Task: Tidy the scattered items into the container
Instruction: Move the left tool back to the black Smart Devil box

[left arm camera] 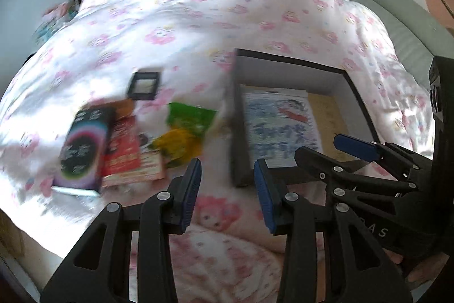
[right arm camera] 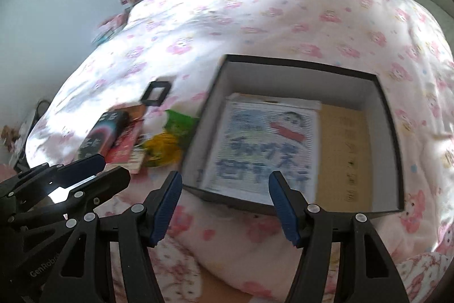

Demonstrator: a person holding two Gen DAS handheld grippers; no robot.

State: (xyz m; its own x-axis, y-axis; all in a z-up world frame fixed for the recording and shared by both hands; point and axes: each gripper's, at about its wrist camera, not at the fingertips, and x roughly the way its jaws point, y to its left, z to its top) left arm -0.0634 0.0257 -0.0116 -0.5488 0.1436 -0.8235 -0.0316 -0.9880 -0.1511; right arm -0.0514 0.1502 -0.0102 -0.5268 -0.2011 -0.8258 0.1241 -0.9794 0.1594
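On the left gripper (right arm camera: 71,181) "GenRobot" seems printed; both grippers' jaws stand spread, empty, over the box (right arm camera: 390,115).

light: bright daylight, bed (left arm camera: 198,19) patchily overexposed | blur: motion smear throughout | edges: fisheye bending, dark vignette corners

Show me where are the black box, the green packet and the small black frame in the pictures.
black box (right arm camera: 300,63): right wrist view, on its far rim.
green packet (left arm camera: 188,118): left wrist view, on the middle of its face.
small black frame (left arm camera: 144,85): left wrist view, on its pale centre.
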